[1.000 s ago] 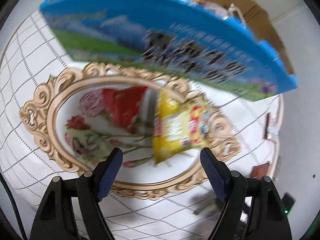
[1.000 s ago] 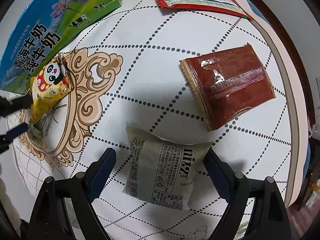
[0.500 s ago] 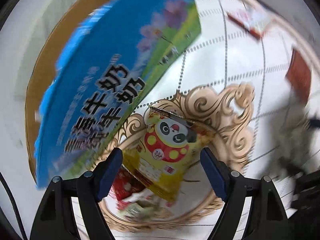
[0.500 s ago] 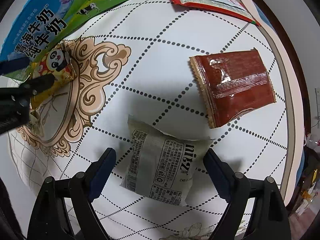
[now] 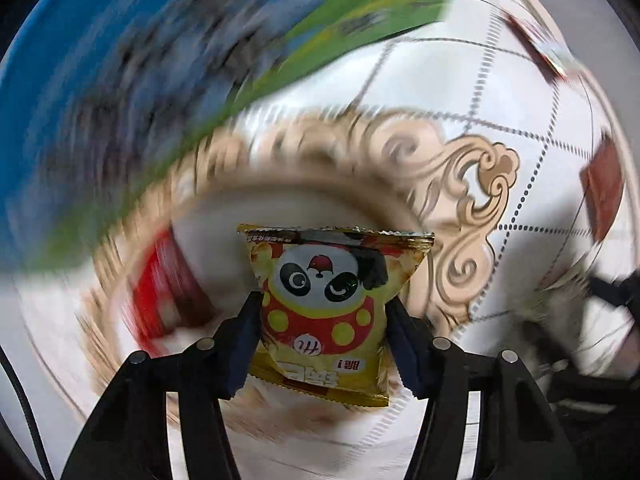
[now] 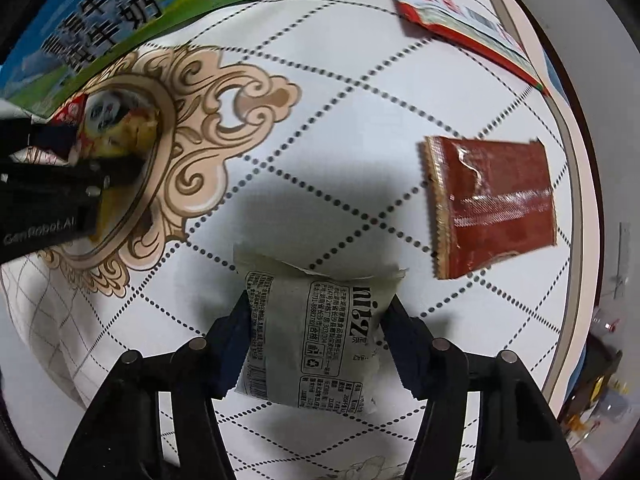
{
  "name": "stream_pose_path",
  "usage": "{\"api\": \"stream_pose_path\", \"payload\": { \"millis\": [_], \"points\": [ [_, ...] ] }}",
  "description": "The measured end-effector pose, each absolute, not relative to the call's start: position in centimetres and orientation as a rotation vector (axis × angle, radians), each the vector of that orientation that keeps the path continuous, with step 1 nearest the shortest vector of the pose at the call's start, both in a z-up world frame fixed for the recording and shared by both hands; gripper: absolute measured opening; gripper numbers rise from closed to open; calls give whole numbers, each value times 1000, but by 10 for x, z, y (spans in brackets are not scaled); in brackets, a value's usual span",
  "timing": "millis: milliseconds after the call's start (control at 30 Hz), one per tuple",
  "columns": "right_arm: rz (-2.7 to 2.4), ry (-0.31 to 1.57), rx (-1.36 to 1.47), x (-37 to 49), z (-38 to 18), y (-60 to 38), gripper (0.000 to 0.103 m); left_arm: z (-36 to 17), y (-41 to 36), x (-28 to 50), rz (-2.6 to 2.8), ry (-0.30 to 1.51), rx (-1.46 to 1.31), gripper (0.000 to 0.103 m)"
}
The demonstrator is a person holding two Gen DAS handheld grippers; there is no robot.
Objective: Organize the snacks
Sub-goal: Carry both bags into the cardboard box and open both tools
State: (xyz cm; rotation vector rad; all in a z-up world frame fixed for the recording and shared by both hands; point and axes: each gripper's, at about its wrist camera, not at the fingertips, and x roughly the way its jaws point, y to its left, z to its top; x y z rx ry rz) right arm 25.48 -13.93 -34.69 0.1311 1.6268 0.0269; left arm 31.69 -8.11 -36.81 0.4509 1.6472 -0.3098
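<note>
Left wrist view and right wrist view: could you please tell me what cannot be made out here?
- Left wrist view: blue milk box print, smeared by motion blur.
- Left wrist view: red packet behind the panda snack bag, blurred.
- Right wrist view: panda bag's lower half, hidden by the left gripper.
- Right wrist view: grey snack pack small print, too small.

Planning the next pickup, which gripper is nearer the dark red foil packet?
Right. The right gripper sits beside the dark red foil packet; the left gripper is across the table.
</note>
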Motion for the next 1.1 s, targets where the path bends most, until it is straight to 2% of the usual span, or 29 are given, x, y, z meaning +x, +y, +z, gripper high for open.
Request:
{"api": "stream_pose_path", "payload": {
  "millis": [167, 267, 333, 367, 400, 600, 633, 700, 800, 900, 1100],
  "points": [
    [107, 1624, 87, 256, -347, -107, 64, -371, -35, 296, -188, 1720, 114, 56],
    [162, 1643, 71, 252, -348, -91, 65, -374, -17, 281, -161, 1740, 2, 57],
    [164, 1658, 100, 252, -348, -87, 70, -381, -15, 276, -166, 1748, -13, 57],
    [160, 1663, 113, 252, -348, -87, 78, -386, -15, 274, -167, 1757, -8, 57],
    [148, 1666, 130, 250, -347, -88, 81, -388, -9, 275, -170, 1759, -7, 58],
    [106, 1692, 217, 238, -352, -109, 82, -387, -19, 259, -168, 1719, 38, 59],
    [101, 1693, 211, 236, -354, -108, 82, -385, -7, 254, -162, 1706, 40, 56],
    [86, 1675, 184, 233, -358, -108, 81, -384, -4, 243, -149, 1682, 47, 53],
    [71, 1628, 160, 226, -353, -104, 59, -376, -2, 234, -136, 1664, 65, 51],
    [77, 1602, 182, 232, -345, -100, 52, -363, -10, 226, -139, 1652, 59, 50],
    [116, 1564, 249, 261, -309, -94, 50, -321, -10, 225, -180, 1600, 8, 50]
  ]
}}
